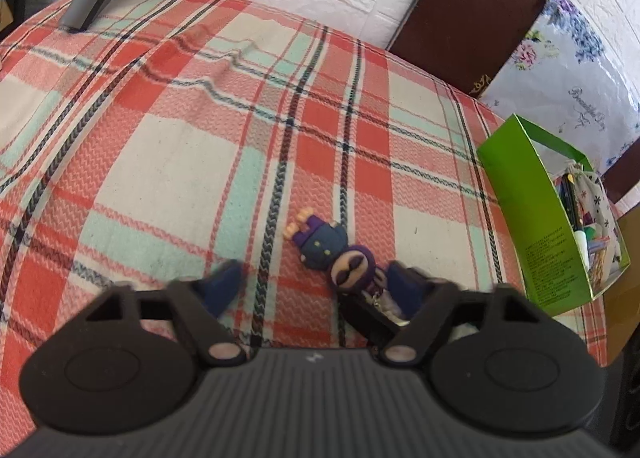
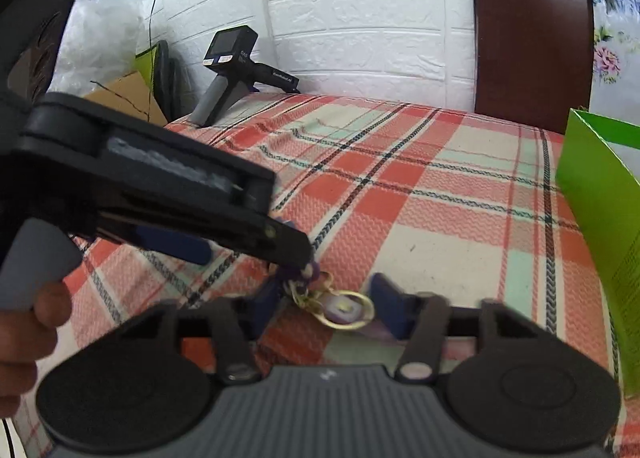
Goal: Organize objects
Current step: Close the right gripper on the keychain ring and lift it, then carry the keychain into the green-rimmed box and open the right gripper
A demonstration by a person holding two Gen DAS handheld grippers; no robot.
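**A:** Entry: where is the keychain figure?

**B:** Flat on the plaid cloth, face up. In the left wrist view it lies left of the green box, near it but apart. Its head points toward the camera.

**A:** Left gripper?

**B:** Jaws spread. The figure's head sits between the fingers, close to the finger on the box side. I see no pad pressing on it.

**A:** Right gripper?

**B:** Jaws partly spread, straddling the gold key ring and its chain on the side away from the box. The pads stand just beside the ring; no pinch is visible.

**A:** Why both on one small thing?

**B:** My judgement is that the figure and its ring are floppy and lie low on the cloth. One gripper brackets the body, the other the metal end, so either could take it without the chain dragging.

**A:** Why is the box placed there?

**B:** It is open-topped and already holds pens and a pouch. That makes it the likely bin for the figure, though I can't be sure.

**A:** Anything else?

**B:** A spare gripper is parked at the far corner, well apart from the box and untouched.
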